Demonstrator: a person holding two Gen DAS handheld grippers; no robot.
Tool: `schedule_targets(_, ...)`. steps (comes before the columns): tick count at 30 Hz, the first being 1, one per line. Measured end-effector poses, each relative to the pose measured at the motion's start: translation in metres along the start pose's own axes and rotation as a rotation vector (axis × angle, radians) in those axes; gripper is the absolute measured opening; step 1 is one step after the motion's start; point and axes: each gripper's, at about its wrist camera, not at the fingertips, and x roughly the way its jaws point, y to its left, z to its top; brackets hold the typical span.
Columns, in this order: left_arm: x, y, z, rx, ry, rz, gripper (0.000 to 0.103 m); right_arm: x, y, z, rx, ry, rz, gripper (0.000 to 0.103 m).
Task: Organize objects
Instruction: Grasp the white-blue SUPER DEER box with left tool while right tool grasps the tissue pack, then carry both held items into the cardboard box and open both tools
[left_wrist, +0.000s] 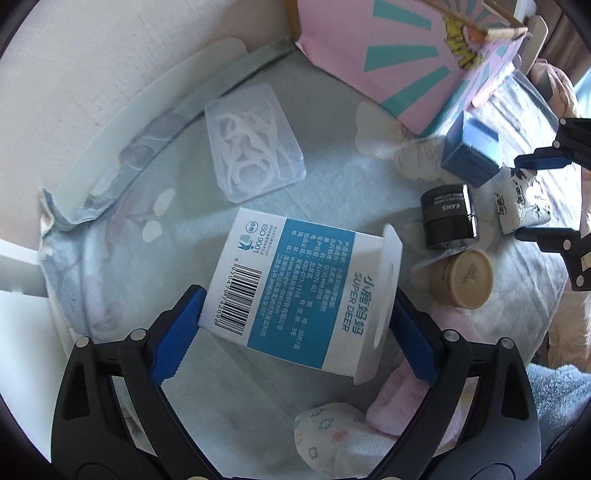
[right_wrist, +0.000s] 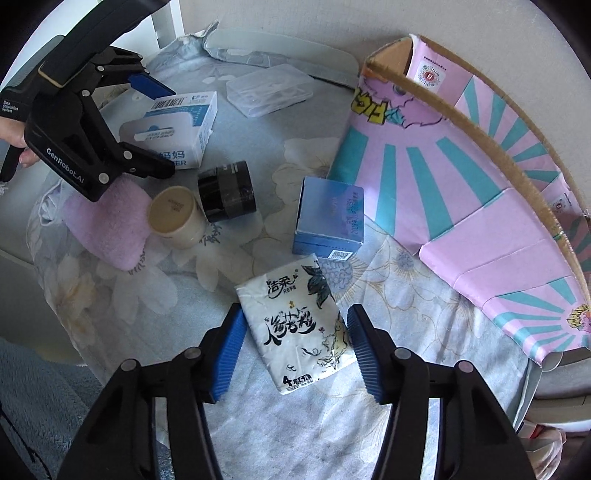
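Left wrist view: left gripper (left_wrist: 295, 328) clamps the white-blue box (left_wrist: 299, 291); right gripper (right_wrist: 291, 350), jaws apart, straddles the tissue pack (right_wrist: 295, 328), presumably both bound for the pink carton (right_wrist: 461, 184).

Soft daylight, fisheye-bent edges, perhaps slightly hazy

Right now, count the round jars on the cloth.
2: black jar lying on its side beside the blue box; beige jar touching it, against the pink towel. None seems hidden.
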Motion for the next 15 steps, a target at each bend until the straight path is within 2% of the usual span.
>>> schedule_targets(9,-0.039,0.003,-0.005,-0.047,-0.079,-0.011,0.093,-0.028,-0.009,0.004,0.028,-0.036,-0.008,0.052)
schedule_targets(13,-0.036,0.007,-0.008,-0.074,-0.101,-0.024,0.093,-0.038,-0.015,0.005,0.041,-0.048,-0.015,0.052)
schedule_targets(15,-0.018,0.002,-0.007,-0.086,-0.114,-0.028,0.093,-0.038,-0.002,0.005,0.046,-0.052,-0.018,0.052)
